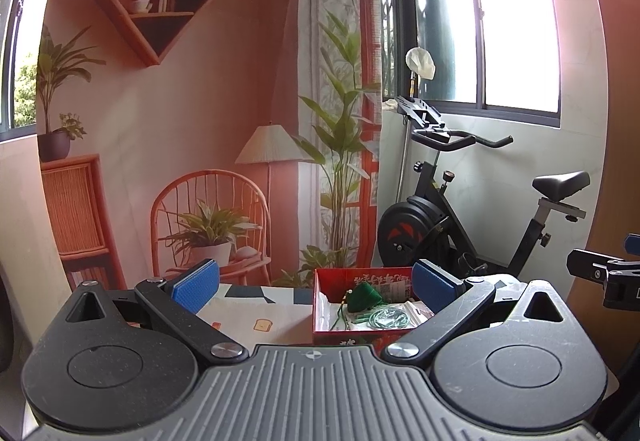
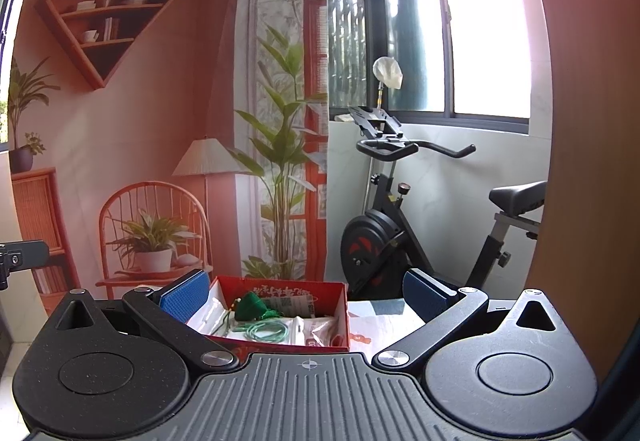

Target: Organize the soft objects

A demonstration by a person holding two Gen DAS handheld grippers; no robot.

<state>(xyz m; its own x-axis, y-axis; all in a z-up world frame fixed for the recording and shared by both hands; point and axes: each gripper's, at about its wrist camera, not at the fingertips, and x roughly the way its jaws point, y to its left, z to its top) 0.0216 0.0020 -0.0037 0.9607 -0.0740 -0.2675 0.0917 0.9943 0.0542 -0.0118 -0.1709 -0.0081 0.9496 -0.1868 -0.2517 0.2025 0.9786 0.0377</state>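
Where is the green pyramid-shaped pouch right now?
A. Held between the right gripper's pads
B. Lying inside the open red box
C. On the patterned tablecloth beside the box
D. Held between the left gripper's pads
B. The green pouch sits inside the red box among packets and a green cord, while the left gripper and right gripper both stand open and empty.

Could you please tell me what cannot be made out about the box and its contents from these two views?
- Left wrist view: the near right corner of the red box is hidden behind the left tool.
- Right wrist view: the box's left wall is covered by a blue pad of the right tool.
- Both views: the packets under the green pouch are too small to read.
- The table is mostly hidden by the tool bodies.
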